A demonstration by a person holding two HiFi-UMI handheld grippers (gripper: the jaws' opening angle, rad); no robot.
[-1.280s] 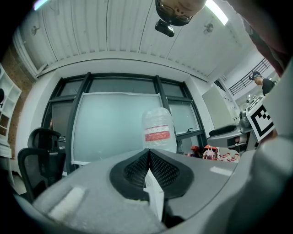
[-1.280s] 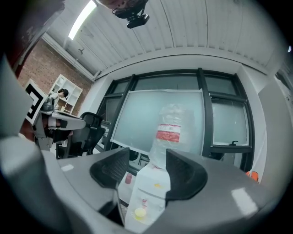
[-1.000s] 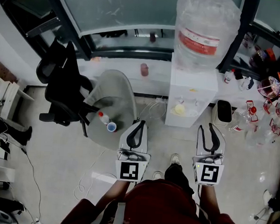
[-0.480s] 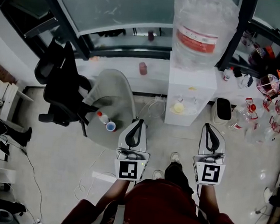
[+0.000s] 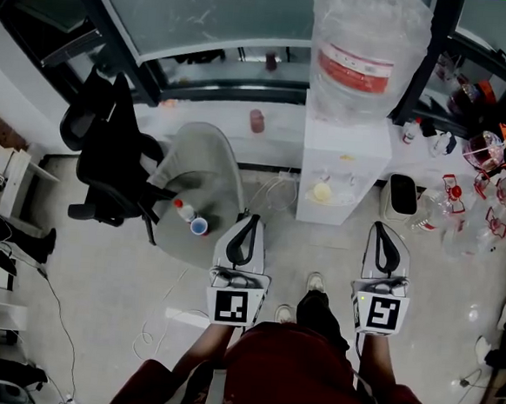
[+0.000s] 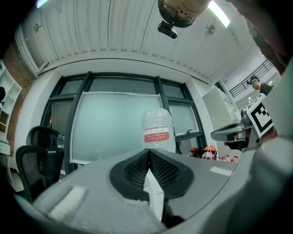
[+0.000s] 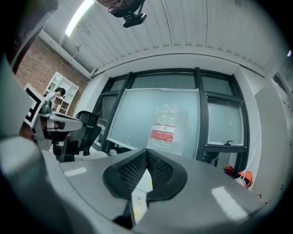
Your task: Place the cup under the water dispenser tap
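A small blue cup (image 5: 199,226) stands on a round grey table (image 5: 217,163), beside a little bottle with a red cap (image 5: 182,209). The white water dispenser (image 5: 344,156) carries a big clear bottle (image 5: 365,49); something yellow (image 5: 322,193) sits in its tap recess. My left gripper (image 5: 250,217) hovers just right of the cup, shut and empty. My right gripper (image 5: 384,225) is in front of the dispenser, a little to its right, also shut with nothing in it. Both gripper views look level at the big bottle (image 6: 157,130) (image 7: 168,128) past closed jaws.
A black office chair (image 5: 108,155) stands left of the table. A dark bin (image 5: 403,202) and several bottles and red-lidded containers (image 5: 461,213) crowd the floor right of the dispenser. Cables (image 5: 161,320) trail over the floor. A pink cup (image 5: 257,120) sits on the windowsill.
The right gripper's jaws were spread apart a second ago and are closed now. Both hands have stayed about where they were.
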